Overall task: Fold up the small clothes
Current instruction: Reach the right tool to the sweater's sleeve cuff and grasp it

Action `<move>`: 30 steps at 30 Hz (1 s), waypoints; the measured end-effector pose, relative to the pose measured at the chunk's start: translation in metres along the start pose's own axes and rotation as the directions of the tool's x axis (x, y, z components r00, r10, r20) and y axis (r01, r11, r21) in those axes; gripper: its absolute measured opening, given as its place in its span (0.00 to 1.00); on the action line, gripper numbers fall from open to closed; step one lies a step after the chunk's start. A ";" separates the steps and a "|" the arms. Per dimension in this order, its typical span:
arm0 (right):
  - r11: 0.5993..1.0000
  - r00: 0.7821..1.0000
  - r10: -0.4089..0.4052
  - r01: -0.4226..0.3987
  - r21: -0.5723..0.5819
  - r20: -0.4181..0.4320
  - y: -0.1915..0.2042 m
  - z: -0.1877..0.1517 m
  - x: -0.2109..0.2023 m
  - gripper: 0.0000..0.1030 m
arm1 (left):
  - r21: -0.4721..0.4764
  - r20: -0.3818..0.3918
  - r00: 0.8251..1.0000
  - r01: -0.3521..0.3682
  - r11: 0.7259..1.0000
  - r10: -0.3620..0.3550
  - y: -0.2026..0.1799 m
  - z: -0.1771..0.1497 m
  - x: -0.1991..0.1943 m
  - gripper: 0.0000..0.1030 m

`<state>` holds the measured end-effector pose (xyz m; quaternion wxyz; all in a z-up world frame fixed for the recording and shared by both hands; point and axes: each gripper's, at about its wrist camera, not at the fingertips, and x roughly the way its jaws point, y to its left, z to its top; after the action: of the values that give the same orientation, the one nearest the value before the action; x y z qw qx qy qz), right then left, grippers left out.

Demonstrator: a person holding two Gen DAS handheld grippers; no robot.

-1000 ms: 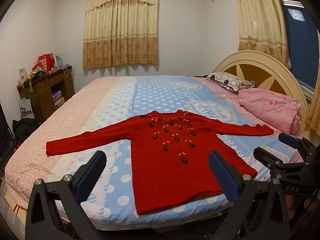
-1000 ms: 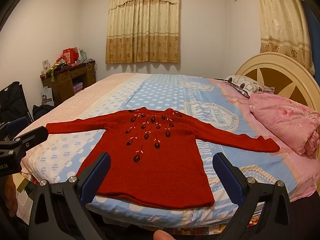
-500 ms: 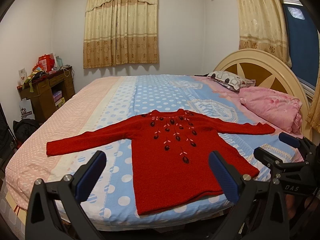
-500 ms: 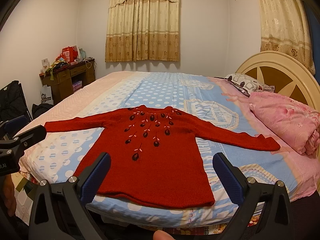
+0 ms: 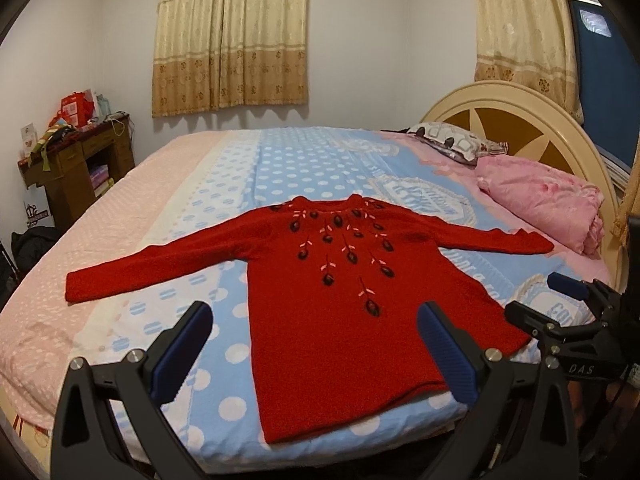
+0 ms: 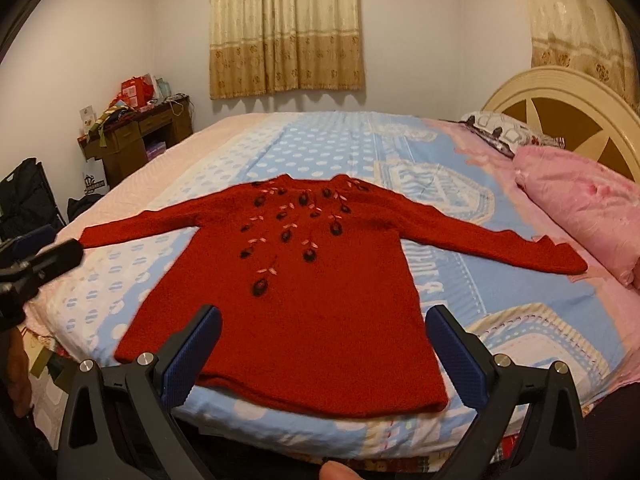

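Note:
A small red knit sweater (image 5: 340, 312) with dark flower embroidery lies flat on the bed, front up, both sleeves spread out, hem toward me; it also shows in the right wrist view (image 6: 304, 292). My left gripper (image 5: 314, 354) is open and empty, above the hem's left part. My right gripper (image 6: 320, 354) is open and empty, above the hem's middle. The right gripper also shows at the right edge of the left wrist view (image 5: 560, 308). The left gripper shows at the left edge of the right wrist view (image 6: 36, 258).
The bed (image 5: 304, 168) has a blue polka-dot and pink cover. A pink folded quilt (image 5: 544, 200) and a patterned pillow (image 5: 452, 144) lie by the cream headboard (image 5: 516, 120). A cluttered wooden desk (image 5: 76, 160) stands at the left wall.
Both grippers have moved slightly forward toward the sweater, which now looks a little larger and closer. The sweater has not moved. Both jaws stay open.

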<state>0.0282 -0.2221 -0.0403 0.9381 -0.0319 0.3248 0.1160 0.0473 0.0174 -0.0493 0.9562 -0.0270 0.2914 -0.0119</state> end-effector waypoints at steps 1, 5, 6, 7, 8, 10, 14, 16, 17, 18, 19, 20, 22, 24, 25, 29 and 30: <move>1.000 1.000 -0.011 0.012 0.006 -0.006 -0.005 0.000 0.006 0.99 | 0.008 -0.006 1.000 -0.002 1.000 0.002 0.002 0.001 0.007 1.00; 0.997 0.998 -0.055 0.057 0.048 -0.044 -0.036 0.002 0.036 0.99 | 0.045 -0.028 1.000 -0.009 0.999 0.011 0.001 0.013 0.031 1.00; 0.995 0.996 -0.067 0.071 0.064 -0.051 -0.046 0.003 0.042 0.99 | 0.058 -0.024 1.000 -0.015 0.998 0.016 0.002 0.017 0.038 1.00; 0.993 0.995 -0.078 0.082 0.084 -0.055 -0.059 0.004 0.048 0.99 | 0.071 -0.022 0.999 -0.026 0.997 0.028 0.002 0.021 0.044 1.00; 0.990 0.994 -0.091 0.096 0.102 -0.058 -0.069 0.006 0.054 0.99 | 0.081 -0.021 0.999 -0.035 0.996 0.037 0.002 0.025 0.051 1.00; 0.981 0.991 -0.110 0.121 0.154 -0.077 -0.095 0.010 0.065 0.99 | 0.101 -0.012 0.999 -0.047 0.994 0.049 0.003 0.030 0.063 1.00; 0.959 0.984 -0.136 0.159 0.236 -0.112 -0.141 0.017 0.086 0.99 | 0.116 -0.032 0.997 -0.061 0.991 0.065 0.009 0.042 0.097 1.00; 0.951 0.980 -0.155 0.182 0.252 -0.122 -0.158 0.020 0.096 0.99 | 0.122 -0.046 0.996 -0.075 0.990 0.081 0.012 0.045 0.114 1.00; 0.946 0.977 -0.168 0.198 0.257 -0.133 -0.167 0.021 0.101 0.99 | 0.119 -0.054 0.995 -0.074 0.990 0.081 0.013 0.046 0.121 1.00; 0.942 0.974 -0.178 0.210 0.263 -0.142 -0.175 0.022 0.104 0.96 | 0.115 -0.063 0.995 -0.073 0.991 0.081 0.014 0.047 0.127 1.00; 0.936 0.971 -0.184 0.220 0.276 -0.152 -0.188 0.024 0.108 0.89 | 0.114 -0.071 0.994 -0.077 0.990 0.086 0.016 0.048 0.133 1.00; 0.928 0.968 -0.188 0.230 0.294 -0.165 -0.201 0.025 0.111 0.85 | 0.116 -0.076 0.993 -0.086 0.989 0.095 0.017 0.049 0.139 1.00; 0.907 0.962 -0.197 0.252 0.337 -0.189 -0.229 0.026 0.118 0.76 | 0.121 -0.084 0.991 -0.096 0.988 0.106 0.018 0.050 0.152 1.00; 0.878 0.956 -0.208 0.277 0.390 -0.208 -0.257 0.025 0.121 0.70 | 0.133 -0.088 0.988 -0.113 0.985 0.125 0.019 0.050 0.165 1.00; 0.859 0.952 -0.211 0.288 0.423 -0.220 -0.273 0.023 0.122 0.68 | 0.135 -0.094 0.987 -0.119 0.984 0.133 0.021 0.051 0.171 1.00; 0.790 0.936 -0.239 0.342 0.509 -0.259 -0.325 0.017 0.126 0.62 | 0.115 -0.125 0.984 -0.113 0.987 0.127 0.029 0.054 0.193 1.00; 0.773 0.933 -0.243 0.352 0.528 -0.267 -0.338 0.016 0.127 0.60 | 0.111 -0.129 0.984 -0.113 0.987 0.127 0.030 0.054 0.195 1.00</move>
<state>0.2154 -0.5229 -0.1114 0.8769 0.1868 0.4204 -0.1398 0.2395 0.0420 -0.1147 0.9333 0.0408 0.3557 0.0287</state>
